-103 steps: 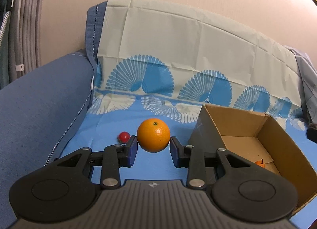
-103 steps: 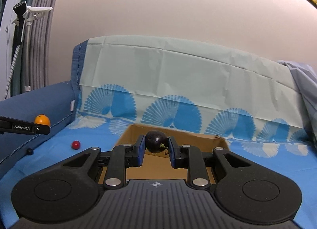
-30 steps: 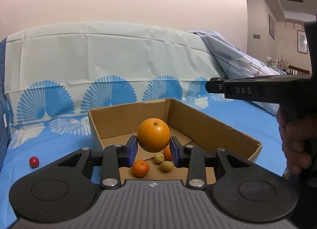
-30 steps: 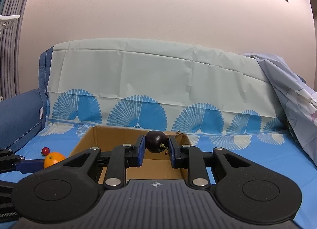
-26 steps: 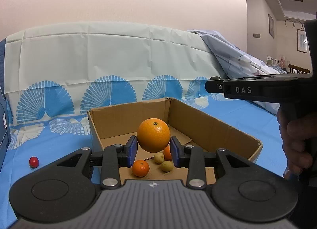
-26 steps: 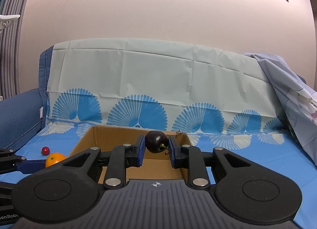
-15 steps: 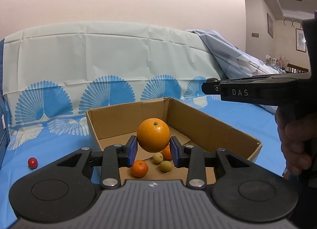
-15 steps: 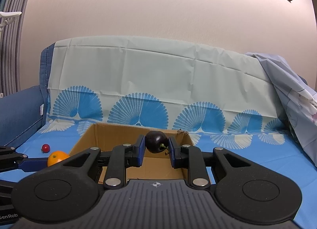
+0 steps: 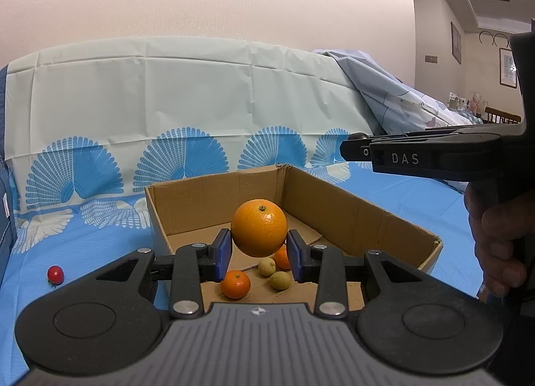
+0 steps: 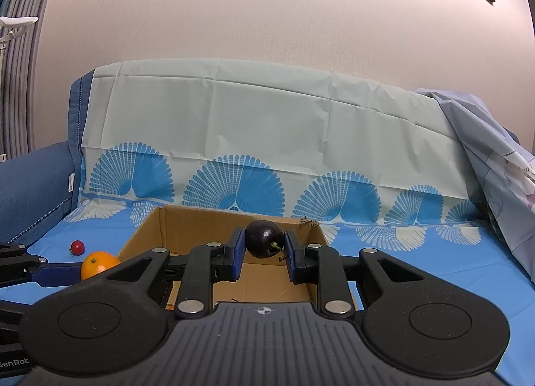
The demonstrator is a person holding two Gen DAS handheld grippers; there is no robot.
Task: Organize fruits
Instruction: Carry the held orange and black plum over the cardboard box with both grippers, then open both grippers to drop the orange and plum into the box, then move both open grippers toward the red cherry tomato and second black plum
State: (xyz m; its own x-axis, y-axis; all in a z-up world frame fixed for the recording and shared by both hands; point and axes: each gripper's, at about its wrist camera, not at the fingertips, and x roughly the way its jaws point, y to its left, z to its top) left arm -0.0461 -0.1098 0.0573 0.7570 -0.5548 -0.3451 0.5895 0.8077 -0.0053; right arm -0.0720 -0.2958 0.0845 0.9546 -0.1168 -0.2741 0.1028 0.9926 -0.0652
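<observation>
My left gripper (image 9: 259, 254) is shut on a large orange (image 9: 259, 232), held over the near left part of an open cardboard box (image 9: 351, 215). Inside the box lie a small mandarin (image 9: 235, 284), two small yellow-green fruits (image 9: 280, 280) and another orange fruit partly hidden behind the held orange. My right gripper (image 10: 261, 254) is shut on a dark purple plum (image 10: 264, 239) with a green stem, above the same cardboard box (image 10: 187, 229). The left gripper's finger and the large orange (image 10: 98, 264) show at the left edge of the right wrist view.
A small red fruit (image 9: 55, 274) lies on the blue patterned sheet (image 9: 83, 252) left of the box. A sheet-covered backrest rises behind. A blue armrest (image 10: 30, 185) stands at the left, a heaped pale blanket (image 10: 495, 152) at the right. A hand (image 9: 498, 239) holds the right gripper's handle.
Over the last second both grippers have stayed nearly still, each keeping its fruit. Since the oldest frames the left gripper has swung right with the orange until the box fills its view.
</observation>
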